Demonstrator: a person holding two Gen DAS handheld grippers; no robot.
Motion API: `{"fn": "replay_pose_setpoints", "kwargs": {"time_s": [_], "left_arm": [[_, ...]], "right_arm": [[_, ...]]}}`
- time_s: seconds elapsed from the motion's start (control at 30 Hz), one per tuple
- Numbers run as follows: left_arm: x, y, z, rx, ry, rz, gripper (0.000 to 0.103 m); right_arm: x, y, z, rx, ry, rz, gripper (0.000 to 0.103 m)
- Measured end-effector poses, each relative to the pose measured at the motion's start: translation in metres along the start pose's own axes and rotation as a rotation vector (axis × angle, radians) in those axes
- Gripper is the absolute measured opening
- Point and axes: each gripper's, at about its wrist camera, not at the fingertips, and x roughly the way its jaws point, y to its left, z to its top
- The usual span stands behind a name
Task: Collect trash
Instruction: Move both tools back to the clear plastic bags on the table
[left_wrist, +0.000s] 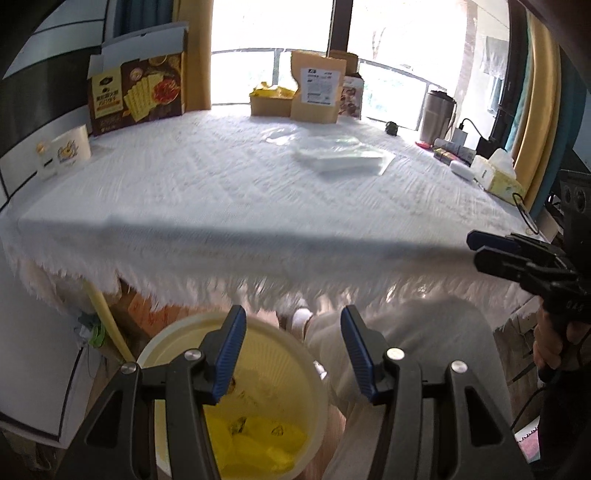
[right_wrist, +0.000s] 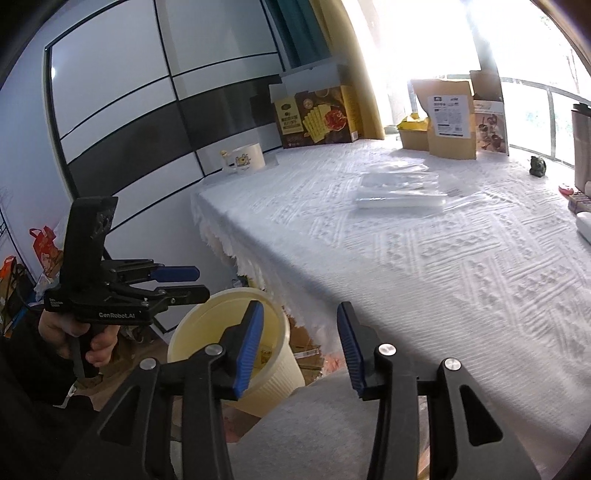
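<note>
A cream ribbed trash bin (left_wrist: 177, 339) stands on the floor below the table's front edge, with yellow wrappers (left_wrist: 258, 439) inside. My left gripper (left_wrist: 293, 354) is open and empty, hovering over the bin's right rim; it also shows in the right wrist view (right_wrist: 184, 284). My right gripper (right_wrist: 301, 349) is open and empty, above the bin (right_wrist: 273, 376) and the person's lap, and shows at the right in the left wrist view (left_wrist: 480, 247). Clear plastic packaging (left_wrist: 343, 157) lies flat mid-table, also in the right wrist view (right_wrist: 400, 192).
A white textured tablecloth (left_wrist: 207, 192) covers the table. A cracker box (left_wrist: 138, 94), brown parcels (left_wrist: 316, 88), a yellow bag (left_wrist: 273, 90), a mug (left_wrist: 70, 149), a tissue box (left_wrist: 496, 173) and a steel flask (left_wrist: 436, 116) line its edges. The person's grey-clad legs (left_wrist: 406, 332) sit below.
</note>
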Motion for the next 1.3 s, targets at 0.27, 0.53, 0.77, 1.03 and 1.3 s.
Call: {"fn": "replay_pose_setpoints", "kwargs": {"time_s": [0.27, 0.53, 0.77, 1.03, 1.3], "left_arm": [[0.016, -0.026, 0.033, 0.069, -0.029, -0.029, 0.053], [0.039, -0.045, 0.068, 0.122, -0.051, -0.008, 0.053], [0.064, -0.053, 0.1, 0.157, -0.052, -0.015, 0.053], [0.089, -0.062, 0.131, 0.207, -0.073, -0.035, 0.053], [0.125, -0.069, 0.154, 0.279, -0.044, 0.026, 0.054]], "right_arm": [[-0.004, -0.02, 0.009, -0.012, -0.005, -0.051, 0.04], [-0.003, -0.051, 0.022, 0.011, 0.017, -0.097, 0.04], [0.004, -0.079, 0.035, 0.043, 0.048, -0.135, 0.04], [0.018, -0.108, 0.052, 0.083, 0.109, -0.184, 0.041], [0.027, -0.126, 0.073, 0.076, 0.113, -0.219, 0.042]]}}
